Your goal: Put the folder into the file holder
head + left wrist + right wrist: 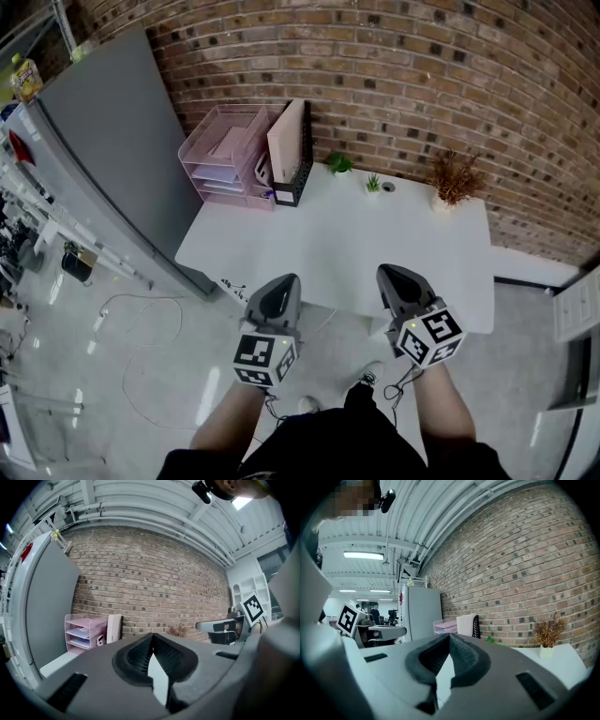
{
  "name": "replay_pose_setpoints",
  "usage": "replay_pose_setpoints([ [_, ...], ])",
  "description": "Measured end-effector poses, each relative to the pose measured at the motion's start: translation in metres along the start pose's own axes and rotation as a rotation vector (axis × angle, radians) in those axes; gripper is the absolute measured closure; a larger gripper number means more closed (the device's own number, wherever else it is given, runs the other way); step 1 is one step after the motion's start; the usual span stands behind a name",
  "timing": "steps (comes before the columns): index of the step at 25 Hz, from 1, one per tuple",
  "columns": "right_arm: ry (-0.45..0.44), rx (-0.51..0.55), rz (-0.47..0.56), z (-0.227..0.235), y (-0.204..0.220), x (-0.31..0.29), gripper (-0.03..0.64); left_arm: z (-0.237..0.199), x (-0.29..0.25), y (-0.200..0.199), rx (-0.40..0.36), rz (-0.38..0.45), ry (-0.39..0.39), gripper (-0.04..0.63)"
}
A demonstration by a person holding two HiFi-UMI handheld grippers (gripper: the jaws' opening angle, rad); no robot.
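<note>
My left gripper (280, 284) and right gripper (395, 276), both clenched on nothing, hang side by side at the near edge of the white table (375, 246); at the table's far left corner the folder (284, 141) stands in the black file holder (299, 178), beside pink letter trays (223, 155)

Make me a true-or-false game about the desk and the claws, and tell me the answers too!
1. The left claw and right claw are both shut and empty. True.
2. The folder lies flat on the table. False: it stands upright in the black file holder.
3. The pink trays stand beside the file holder. True.
4. The wall is painted blue. False: it is bare brick.
</note>
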State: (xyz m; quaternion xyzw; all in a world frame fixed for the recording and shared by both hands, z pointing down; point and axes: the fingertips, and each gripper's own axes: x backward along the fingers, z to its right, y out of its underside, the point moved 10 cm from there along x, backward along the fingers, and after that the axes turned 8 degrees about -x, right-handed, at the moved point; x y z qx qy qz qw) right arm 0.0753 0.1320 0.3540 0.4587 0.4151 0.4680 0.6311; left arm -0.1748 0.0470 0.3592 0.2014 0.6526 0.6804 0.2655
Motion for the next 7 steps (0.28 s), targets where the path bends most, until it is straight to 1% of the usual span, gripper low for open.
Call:
replay_pose_setpoints([
  [7, -0.004, -0.001, 0.005, -0.0041, 0.0014, 0.0025, 0.614, 0.0009, 0.0060, 0.0031, 0.001, -0.002, -0.005, 0.589],
])
